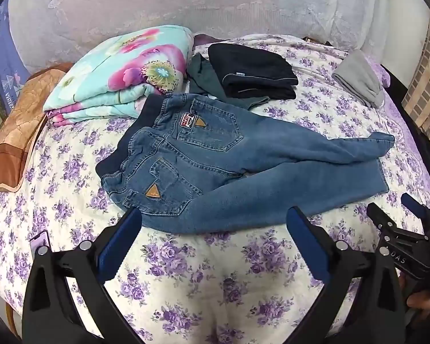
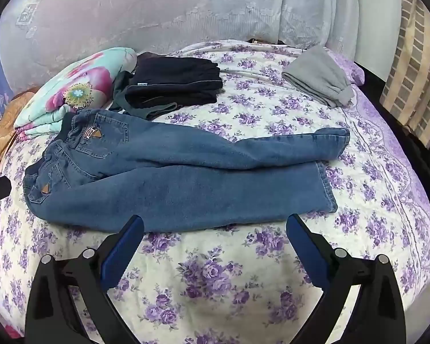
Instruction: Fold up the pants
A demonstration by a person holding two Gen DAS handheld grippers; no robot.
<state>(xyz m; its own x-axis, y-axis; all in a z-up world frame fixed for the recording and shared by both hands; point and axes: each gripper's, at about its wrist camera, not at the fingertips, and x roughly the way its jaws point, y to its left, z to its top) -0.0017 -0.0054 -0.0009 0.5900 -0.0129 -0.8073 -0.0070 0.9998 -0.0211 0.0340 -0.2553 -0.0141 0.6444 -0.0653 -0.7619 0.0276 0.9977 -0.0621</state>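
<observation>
Nearest, the left gripper and the right gripper both hover with jaws spread wide, holding nothing, just short of the near edge of the jeans. The jeans lie back-side up on the flowered bedspread, waistband to the left, the two legs running right and lying against each other. The far leg ends in a rumpled cuff.

Beyond them sit a folded dark garment, a flowered quilt and a grey garment.

The likely trouble: thick denim may slip from a shallow pinch, or a gripper may catch the bedspread along with the leg. Folding over that rumpled cuff would probably leave a crooked fold.
</observation>
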